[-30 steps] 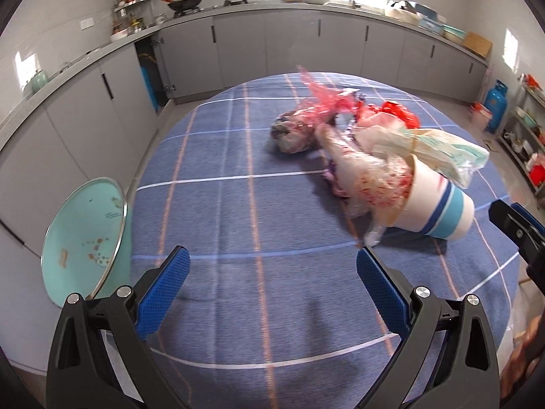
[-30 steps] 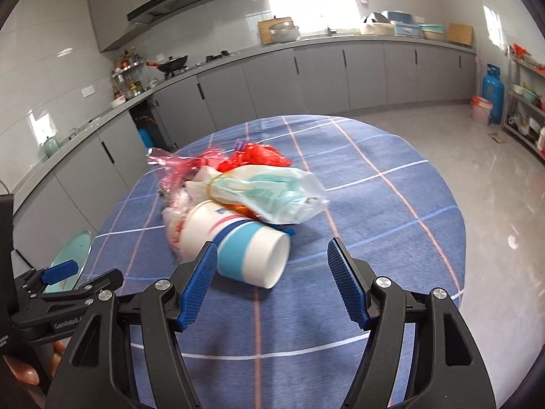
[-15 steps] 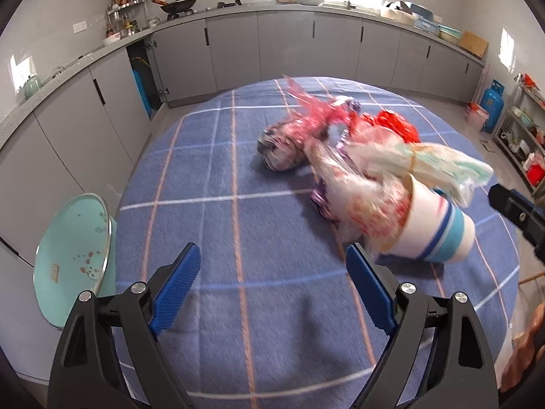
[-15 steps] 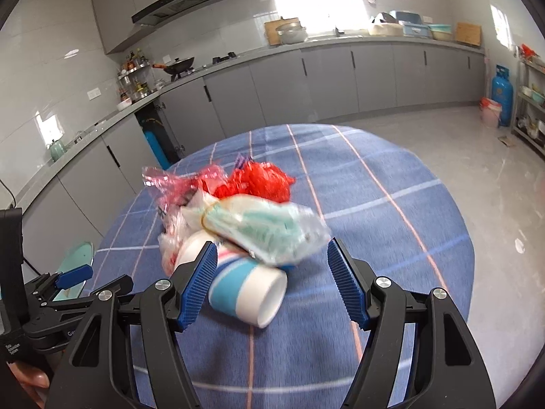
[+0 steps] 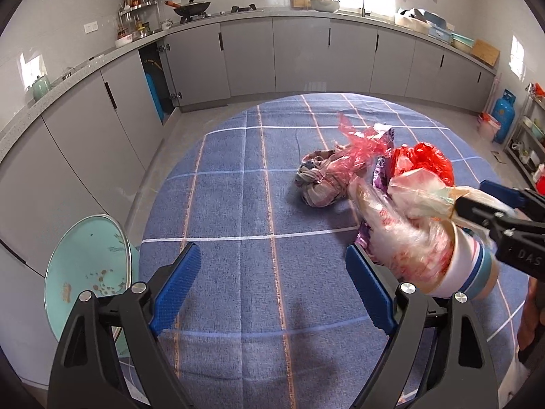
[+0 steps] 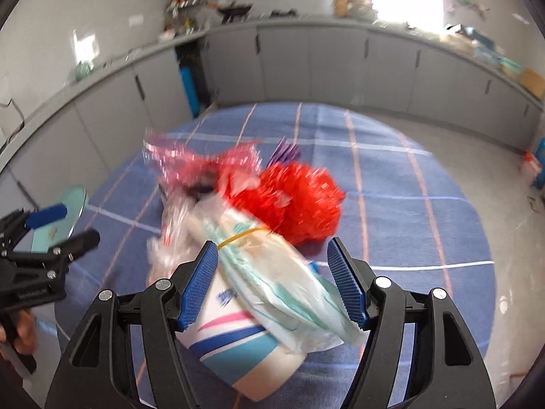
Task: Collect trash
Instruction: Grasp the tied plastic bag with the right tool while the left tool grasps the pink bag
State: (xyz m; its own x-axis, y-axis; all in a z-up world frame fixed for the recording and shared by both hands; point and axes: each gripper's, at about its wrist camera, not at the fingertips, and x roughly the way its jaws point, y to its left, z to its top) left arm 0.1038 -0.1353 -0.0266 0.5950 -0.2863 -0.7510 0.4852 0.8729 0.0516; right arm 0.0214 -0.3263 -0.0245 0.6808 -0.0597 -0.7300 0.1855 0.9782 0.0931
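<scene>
Left claw (image 5: 272, 288) spread, nothing between its pads, over the blue checked counter (image 5: 238, 204). Right claw (image 6: 274, 284) spread; the clear bag of tissue (image 6: 272, 272) and paper cup (image 6: 245, 351) lie between its pads, contact unclear, view blurred. Trash pile sits at 2 o'clock from the left claw: red bag (image 5: 425, 160), pink bundle (image 5: 327, 177). Teal lid (image 5: 88, 269) at 9 o'clock, off the counter edge.

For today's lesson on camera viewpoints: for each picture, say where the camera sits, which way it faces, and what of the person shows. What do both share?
Left wrist: on the left gripper, facing across the blue table; right gripper at right.
Right wrist: on the right gripper, facing the paper cup; left gripper, hand visible.
Shared: trash pile, table, teal basin.
</scene>
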